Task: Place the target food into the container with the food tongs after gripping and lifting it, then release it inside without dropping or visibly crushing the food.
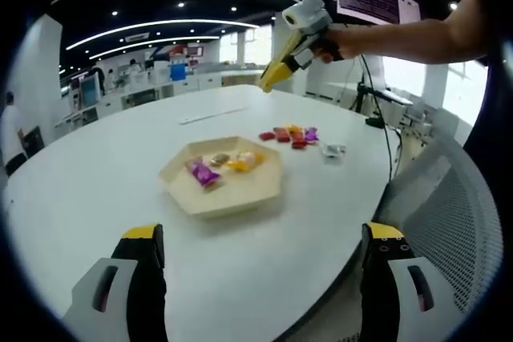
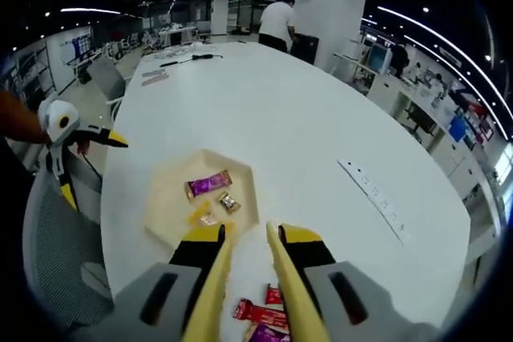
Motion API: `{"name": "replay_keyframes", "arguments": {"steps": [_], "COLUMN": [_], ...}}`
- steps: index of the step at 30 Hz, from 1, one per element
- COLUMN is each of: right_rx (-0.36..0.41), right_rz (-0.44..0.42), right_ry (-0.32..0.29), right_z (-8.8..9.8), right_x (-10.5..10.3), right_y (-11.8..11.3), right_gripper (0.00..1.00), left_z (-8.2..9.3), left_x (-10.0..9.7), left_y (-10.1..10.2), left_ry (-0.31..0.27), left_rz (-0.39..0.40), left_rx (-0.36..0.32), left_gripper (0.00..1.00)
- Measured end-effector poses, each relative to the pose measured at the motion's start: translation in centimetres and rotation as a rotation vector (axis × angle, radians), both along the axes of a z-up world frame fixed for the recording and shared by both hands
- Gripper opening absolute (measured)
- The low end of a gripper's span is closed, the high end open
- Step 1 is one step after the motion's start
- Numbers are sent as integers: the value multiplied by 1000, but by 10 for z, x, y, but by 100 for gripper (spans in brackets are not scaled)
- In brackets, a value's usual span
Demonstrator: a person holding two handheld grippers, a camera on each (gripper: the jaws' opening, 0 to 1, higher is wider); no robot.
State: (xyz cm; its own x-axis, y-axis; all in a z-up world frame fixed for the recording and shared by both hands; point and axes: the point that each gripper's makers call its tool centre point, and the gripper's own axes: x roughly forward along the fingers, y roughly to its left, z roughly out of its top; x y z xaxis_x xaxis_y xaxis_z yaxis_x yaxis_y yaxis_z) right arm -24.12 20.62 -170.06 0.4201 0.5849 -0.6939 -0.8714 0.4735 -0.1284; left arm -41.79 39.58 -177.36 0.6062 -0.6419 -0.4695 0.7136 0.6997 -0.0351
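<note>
Hovering tongs [image 2: 255, 294] over loose candies [image 1: 290, 134] beside the tray [image 1: 196, 202].

Left gripper [image 1: 260, 258] waits low with fingers wide apart; the tray on the desk [image 1: 96, 174] holds a few sweets. Right gripper [image 2: 255, 238] grips yellow tongs, blades slightly parted, empty. Wrapped candies look light, crinkly, slippery: pinch one gently across its middle.
</note>
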Motion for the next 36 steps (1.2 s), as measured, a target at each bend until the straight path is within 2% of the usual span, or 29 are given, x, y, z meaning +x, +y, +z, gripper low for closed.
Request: {"name": "replay_keyframes", "arguments": {"steps": [11, 36], "right_rx": [-10, -12], "right_rz": [-29, -24], "right_ry": [6, -9], "right_z": [-7, -20], "right_x": [4, 15], "right_y": [-28, -45], "right_gripper": [25, 25], "left_z": [0, -3], "left_x": [0, 0], "left_y": [0, 2], "left_ry": [2, 9], "left_rz": [4, 5], "left_rx": [0, 15], "left_gripper": [99, 98]}}
